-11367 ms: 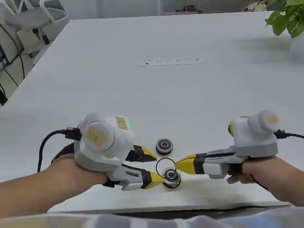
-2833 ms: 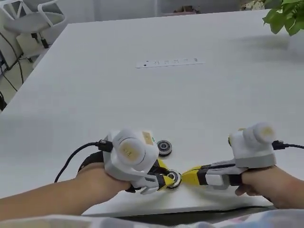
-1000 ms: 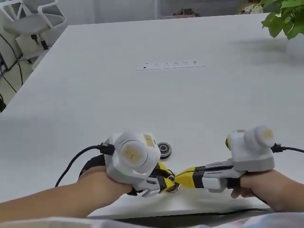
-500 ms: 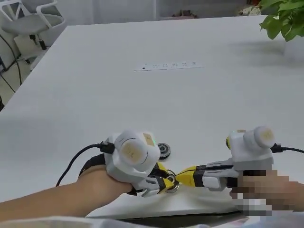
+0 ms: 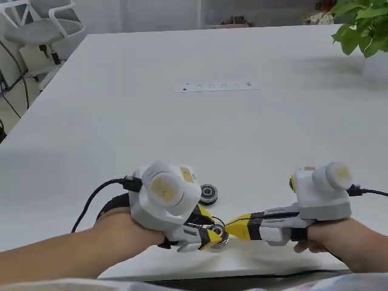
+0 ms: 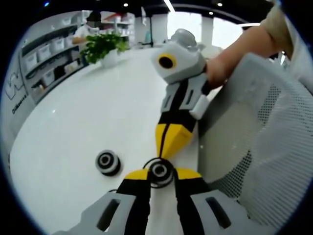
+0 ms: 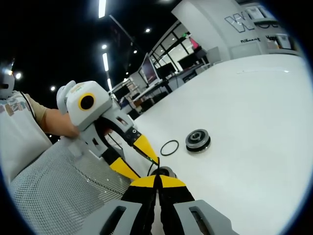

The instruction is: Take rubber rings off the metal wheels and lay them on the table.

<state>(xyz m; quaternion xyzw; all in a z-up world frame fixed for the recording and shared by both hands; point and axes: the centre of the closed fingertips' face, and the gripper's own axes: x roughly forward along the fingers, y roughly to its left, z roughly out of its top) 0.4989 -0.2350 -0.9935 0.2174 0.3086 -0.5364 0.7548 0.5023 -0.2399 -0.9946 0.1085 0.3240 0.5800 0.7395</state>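
My left gripper [image 6: 161, 175] is shut on a small metal wheel [image 6: 160, 169] just above the white table [image 5: 182, 121], near its front edge. A thin black rubber ring [image 6: 148, 164] hangs loosely around that wheel. My right gripper [image 7: 157, 180] comes in from the right with its jaws pressed together on the ring's strand, tip against the wheel [image 7: 165, 171]. In the head view the two grippers [image 5: 209, 233] [image 5: 230, 225] meet at the wheel [image 5: 218, 234]. A second wheel [image 5: 208, 193] lies on the table just behind. One loose ring [image 7: 169, 147] lies flat beside it.
The table's front edge runs right under both grippers. A white socket strip [image 5: 216, 86] lies mid-table. A leafy plant [image 5: 361, 30] stands at the far right corner and a white chair [image 5: 36, 24] beyond the far left.
Eleven seconds ago the left jaws stood spread around the wheel; now they are shut on it. Over the last second both grippers stay together at the wheel, barely shifting.
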